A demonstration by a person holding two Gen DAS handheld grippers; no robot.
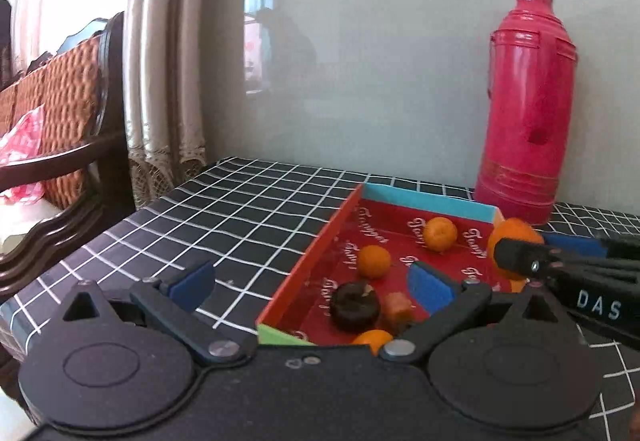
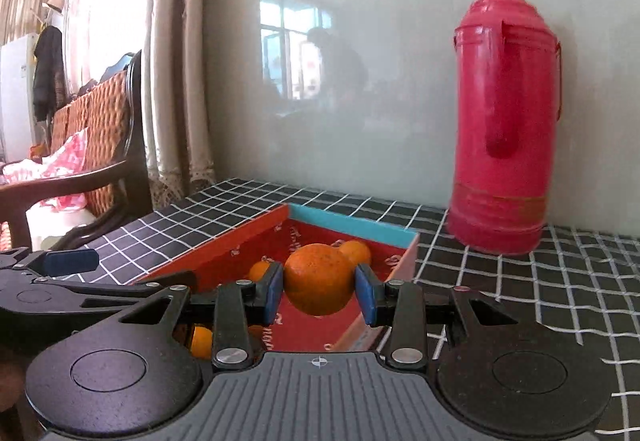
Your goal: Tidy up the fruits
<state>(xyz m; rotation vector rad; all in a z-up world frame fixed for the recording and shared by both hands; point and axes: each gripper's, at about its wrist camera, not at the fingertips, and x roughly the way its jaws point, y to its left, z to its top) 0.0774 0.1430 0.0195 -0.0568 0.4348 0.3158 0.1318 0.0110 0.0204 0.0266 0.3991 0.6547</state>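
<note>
Right wrist view, right tool (image 2: 319, 287) clamping orange (image 2: 319, 278) above red box (image 2: 394, 239), left tool (image 1: 308, 279) wide.

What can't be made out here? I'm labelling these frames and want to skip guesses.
- Small orange fruit at the red cardboard box's near end: left wrist view, cut off by the left gripper body.
- Large orange held by the right gripper: left wrist view, blurred, partly behind its finger.
- Dark round item: identity unclear.
</note>
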